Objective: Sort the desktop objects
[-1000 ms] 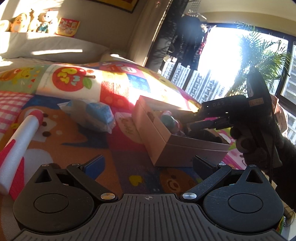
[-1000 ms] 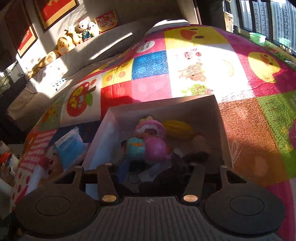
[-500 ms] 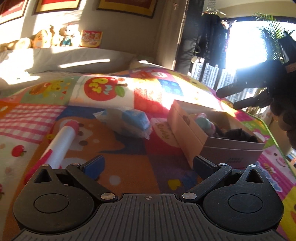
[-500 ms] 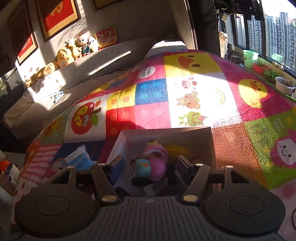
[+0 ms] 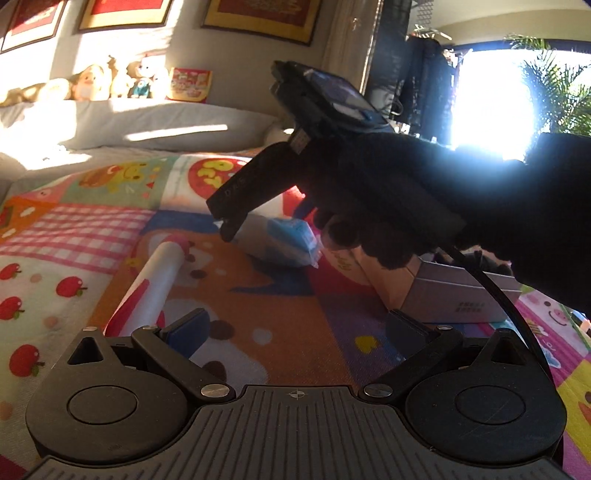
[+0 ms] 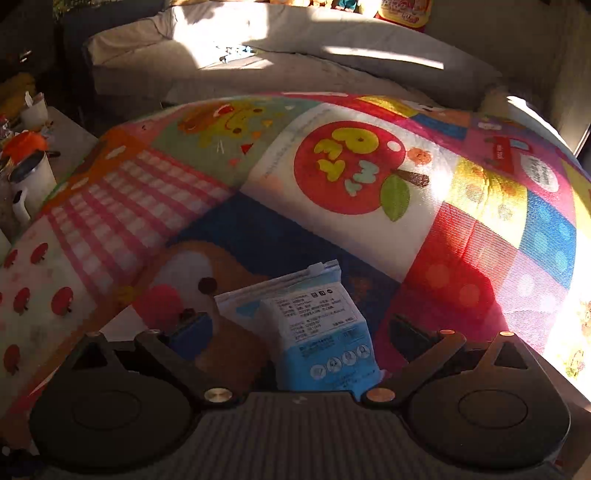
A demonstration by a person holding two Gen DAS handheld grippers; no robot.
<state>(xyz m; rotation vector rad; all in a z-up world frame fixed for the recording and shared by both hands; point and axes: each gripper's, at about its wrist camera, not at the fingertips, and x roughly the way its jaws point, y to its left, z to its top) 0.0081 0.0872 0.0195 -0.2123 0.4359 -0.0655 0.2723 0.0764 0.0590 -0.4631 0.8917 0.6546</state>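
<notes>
Jaws apart on the left gripper (image 5: 295,325), nothing between the blue pads, hovering over the play mat (image 5: 258,332). Landmark for everything: the blue-and-white packet (image 5: 284,240) lying on the mat. Left wrist view: a white foam roll with red ends (image 5: 155,280) lies on the mat to the left of the packet, apart from it, and runs down toward the left finger. A cardboard box (image 5: 443,291) sits right of the packet, close beside it; dark items show over its rim, too dim to name. Right gripper (image 5: 229,221) comes in from the right, held by a dark-gloved hand (image 5: 369,206), tips low over the packet's left end; whether they touch it cannot be told from here. A black cable (image 5: 509,306) hangs from that hand across the box. Behind the packet, well apart: grey cushion (image 5: 147,125), plush toys (image 5: 110,83) in a row on top of it, framed pictures (image 5: 258,18) on the wall.

Right wrist view: right gripper (image 6: 295,332) jaws opening, standing wide. Packet (image 6: 317,332) lies flat between the two fingers, printed side up, neither pad pressing it. The roll's red end (image 6: 159,302) sits just left of the packet, by the left finger. Far left of the packet, off the mat, a side table (image 6: 70,136) with white mugs (image 6: 33,181).
</notes>
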